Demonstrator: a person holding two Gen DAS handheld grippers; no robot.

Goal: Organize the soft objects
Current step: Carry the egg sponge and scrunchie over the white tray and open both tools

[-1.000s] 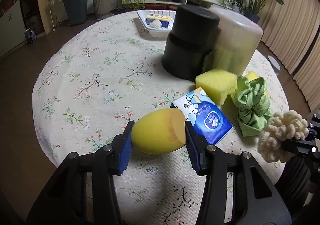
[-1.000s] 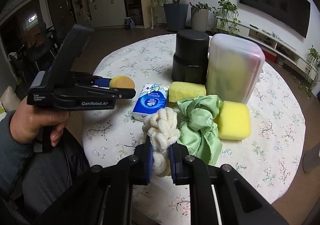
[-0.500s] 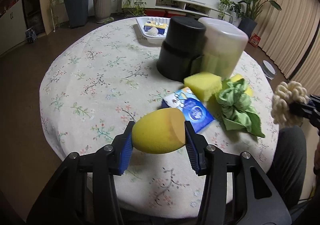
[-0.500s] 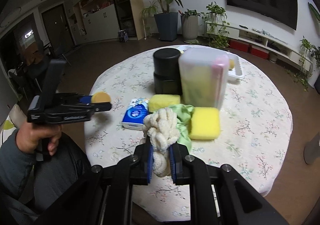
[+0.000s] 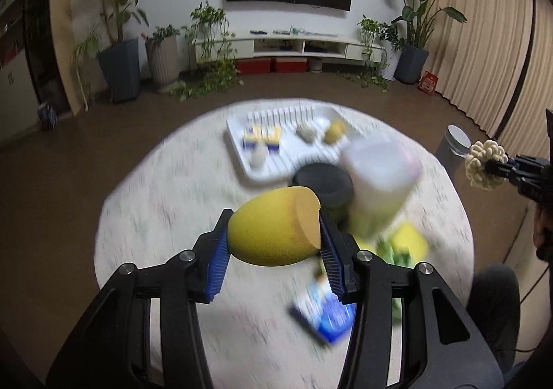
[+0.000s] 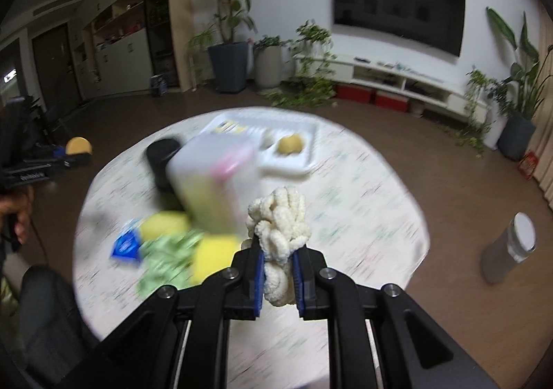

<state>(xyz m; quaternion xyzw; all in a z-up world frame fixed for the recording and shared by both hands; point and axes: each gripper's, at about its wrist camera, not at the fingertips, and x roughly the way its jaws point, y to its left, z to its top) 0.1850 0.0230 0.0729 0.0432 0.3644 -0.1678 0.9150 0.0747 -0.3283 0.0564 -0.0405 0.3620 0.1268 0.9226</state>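
Transport step judged to be in hand: both soft items are carried above the round table [image 5: 145, 216], neither yet set down. The table surface is smeared with motion blur in both views.

Left gripper [image 5: 274, 252]: jaws clenched on the yellow egg-shaped sponge [image 5: 273, 228], squeezed between the blue pads [image 5: 217, 261], cut face turned to the right. It is held high over the near part of the table. In the right wrist view the same sponge [image 6: 78, 146] is seen at far left, off the table's left edge, with the left hand [image 6: 13, 212] gripping the handle below.

Right gripper [image 6: 278, 271]: jaws clamped on the cream knobbly scrunchie [image 6: 278, 219], part of it hanging down between the fingers. From the left wrist view it is seen well to the right, beyond the table edge.

White tray [image 5: 242, 147] lies at the far side of the table, with small items already in it; it is judged the likely destination. Black canister [image 5: 323, 179] and frosted container [image 5: 380, 167] stand between the grippers and the tray. Yellow sponges [image 6: 162, 226], a green scrunchie [image 6: 166, 254] and a blue tissue pack [image 5: 328, 316] lie on the near part, blurred.

Next move is judged to call for a forward reach over the two upright containers, a descent into a bare part of the tray, then release.
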